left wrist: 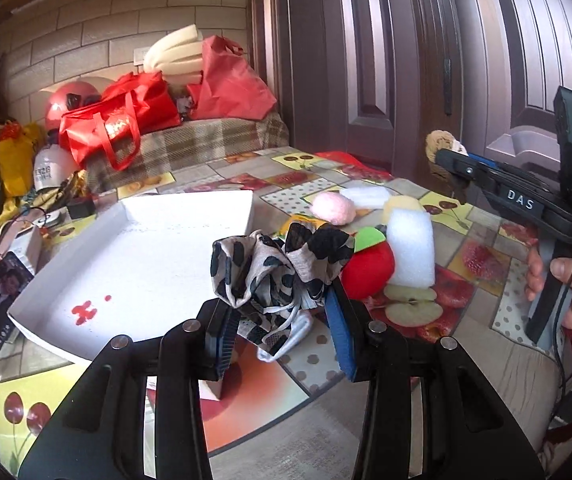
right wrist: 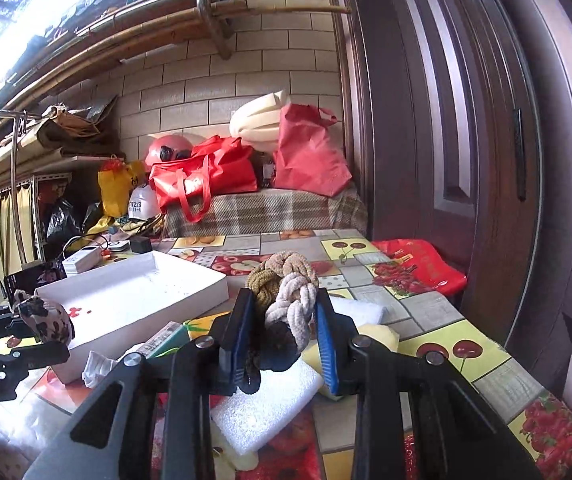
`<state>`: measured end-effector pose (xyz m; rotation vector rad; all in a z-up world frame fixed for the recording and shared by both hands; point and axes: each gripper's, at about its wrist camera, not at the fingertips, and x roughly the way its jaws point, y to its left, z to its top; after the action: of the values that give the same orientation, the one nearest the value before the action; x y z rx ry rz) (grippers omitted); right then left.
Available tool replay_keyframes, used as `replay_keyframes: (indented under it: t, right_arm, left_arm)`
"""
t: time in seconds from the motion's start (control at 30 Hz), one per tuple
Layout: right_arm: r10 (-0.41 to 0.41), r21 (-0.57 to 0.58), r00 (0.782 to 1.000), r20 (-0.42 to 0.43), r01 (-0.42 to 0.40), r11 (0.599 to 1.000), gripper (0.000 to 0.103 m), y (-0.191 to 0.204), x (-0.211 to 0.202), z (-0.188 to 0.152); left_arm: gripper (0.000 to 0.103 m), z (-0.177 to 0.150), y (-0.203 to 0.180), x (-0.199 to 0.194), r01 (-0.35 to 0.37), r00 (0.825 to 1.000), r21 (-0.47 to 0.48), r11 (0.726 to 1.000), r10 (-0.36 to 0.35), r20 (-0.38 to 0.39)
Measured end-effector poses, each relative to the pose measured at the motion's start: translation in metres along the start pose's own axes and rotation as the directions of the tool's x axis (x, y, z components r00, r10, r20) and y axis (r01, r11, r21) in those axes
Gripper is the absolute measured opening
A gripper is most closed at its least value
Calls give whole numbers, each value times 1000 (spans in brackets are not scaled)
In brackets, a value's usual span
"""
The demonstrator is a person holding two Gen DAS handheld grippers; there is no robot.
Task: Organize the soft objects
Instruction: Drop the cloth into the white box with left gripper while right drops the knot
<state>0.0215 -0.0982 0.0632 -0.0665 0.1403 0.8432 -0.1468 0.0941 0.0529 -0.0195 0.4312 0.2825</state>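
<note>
Both soft items had been picked up and neither had yet been placed, so the carrying step was judged to be in hand. The left gripper [left wrist: 282, 320] was closed narrowly on a spotted fabric scrunchie [left wrist: 278, 268], which was bunched between the blue pads and held clear of the bench [left wrist: 317, 364], just at the 3 o'clock edge of the white tray [left wrist: 146, 248]. The right gripper [right wrist: 286, 332] was clamped on a braided chenille band [right wrist: 286, 292] in tan, cream and dark strands, held above the foam pieces at the near side of the bench.

The tray was seen to be bare apart from a few red marks near its front corner. It was judged the likely destination, though this could not be confirmed. The next move was thought to call for each gripper to be brought over the tray's rim, lowered, and opened only once its item was above the tray floor; the scrunchie's trailing white loop could snag on the rim.

Left on the bench at 1 o'clock from the scrunchie were a red plush apple [left wrist: 369, 268], a white foam block [left wrist: 411, 248] and a pink pompom [left wrist: 331, 208].

"DAS" was read on the body of the right gripper. Writing on a white helmet [left wrist: 52, 168] and a red bag [left wrist: 122, 124] could not be made out.
</note>
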Motion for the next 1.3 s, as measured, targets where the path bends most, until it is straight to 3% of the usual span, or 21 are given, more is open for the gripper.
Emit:
replay_keyframes:
  t: [0.27,0.43,0.8,1.1,1.3]
  right_arm:
    - [25,12,1000,7,-25,1000,30,10,4,2]
    - [81,-17,997,-19,-82,997,30,29,14,2]
    - [204,-1,973,-109,-205,979,30,80,46,-5]
    - [279,-36,947,-162,-288,957,30,136,65,-10]
    - [294,-45,941,-165,-305,951,30,158,79,-9]
  left_arm:
    - [40,-5,42,-12,-117,988,-103,988,126,86]
    - [40,-8,70,-7,-167,982,-179,969,180,59]
    - [40,-2,77,7,-247,963,-91,965,255,85]
    - [41,1,123,21,-319,942,-168,933,332,56]
    - [41,3,136,32,-334,939,-180,925,343,23]
